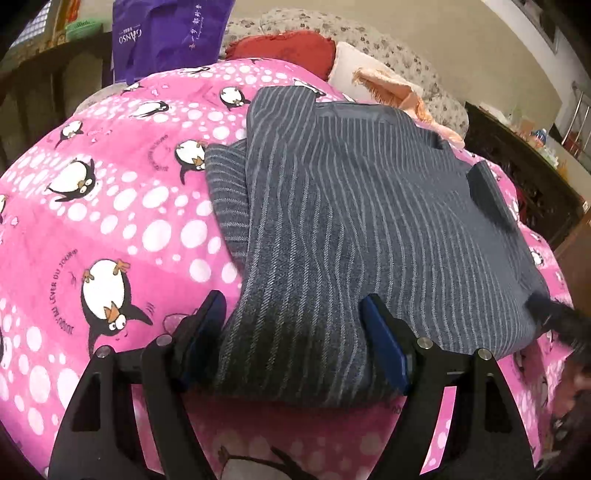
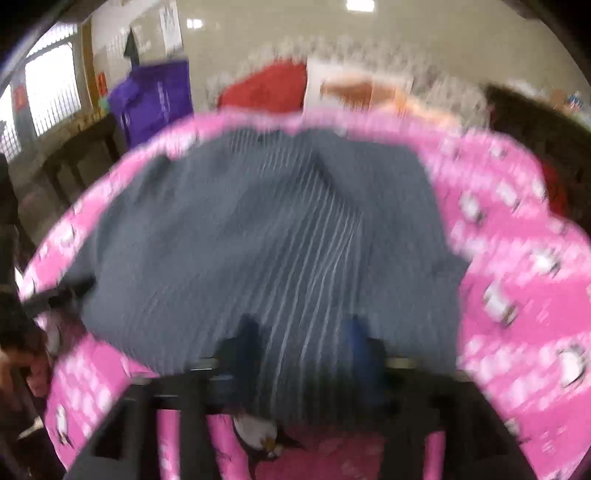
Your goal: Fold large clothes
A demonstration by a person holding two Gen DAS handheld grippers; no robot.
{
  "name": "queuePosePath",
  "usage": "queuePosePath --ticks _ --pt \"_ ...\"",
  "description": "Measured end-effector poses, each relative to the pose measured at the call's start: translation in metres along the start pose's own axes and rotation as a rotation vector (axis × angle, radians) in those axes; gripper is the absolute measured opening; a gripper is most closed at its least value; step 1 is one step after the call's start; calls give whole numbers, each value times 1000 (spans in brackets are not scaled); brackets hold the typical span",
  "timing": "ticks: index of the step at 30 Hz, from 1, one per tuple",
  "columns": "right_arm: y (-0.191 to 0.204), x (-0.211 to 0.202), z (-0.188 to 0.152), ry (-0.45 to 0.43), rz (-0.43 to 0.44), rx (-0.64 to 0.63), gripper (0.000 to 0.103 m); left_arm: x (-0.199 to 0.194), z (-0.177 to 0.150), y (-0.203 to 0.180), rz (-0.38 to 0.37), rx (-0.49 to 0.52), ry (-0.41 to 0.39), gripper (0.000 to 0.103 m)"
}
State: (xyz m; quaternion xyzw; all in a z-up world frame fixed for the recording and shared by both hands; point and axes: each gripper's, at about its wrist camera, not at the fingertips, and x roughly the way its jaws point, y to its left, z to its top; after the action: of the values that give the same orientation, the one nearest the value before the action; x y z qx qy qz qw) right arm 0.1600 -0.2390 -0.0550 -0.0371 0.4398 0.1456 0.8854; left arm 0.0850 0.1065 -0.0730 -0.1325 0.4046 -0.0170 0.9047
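left claw: left gripper (image 1: pixel 291 310) stands wide, blue pads (image 1: pixel 384 343) on either side of the near folded edge of the garment; cloth lies between them, pads not seen pressing on it.
right claw: right gripper (image 2: pixel 303 336) also wide, cloth between its blurred blue pads; nothing held as far as the smear allows.
garment: grey striped garment (image 1: pixel 369 206) lies part-folded on the pink penguin blanket (image 1: pixel 110 206), a second layer showing at its left edge.
long axis: runs away from both claws, from the near edge toward the pillows (image 1: pixel 288 48) at the far end.
direction from claws: straight ahead and below; both claws sit at the near short edge.
nearer hand: left claw is over the garment's left near corner, right claw nearer the middle; its blurred tip (image 1: pixel 546 310) shows at the garment's right edge in the left view.
judgement: next fold likely carries the near edge forward along that axis.
surroundings: purple bag (image 1: pixel 166 33) beyond the blanket, well apart.
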Motion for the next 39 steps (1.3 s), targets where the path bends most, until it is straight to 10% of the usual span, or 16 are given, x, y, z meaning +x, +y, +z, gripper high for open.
queuePosePath --ticks 8,39 --pt "-7 7 -31 -116 32 26 77 -4 -2 15 -84 -51 -28 77" --pt "-20 -4 -42 -92 -113 63 89 -5 -8 7 -38 4 -46 80"
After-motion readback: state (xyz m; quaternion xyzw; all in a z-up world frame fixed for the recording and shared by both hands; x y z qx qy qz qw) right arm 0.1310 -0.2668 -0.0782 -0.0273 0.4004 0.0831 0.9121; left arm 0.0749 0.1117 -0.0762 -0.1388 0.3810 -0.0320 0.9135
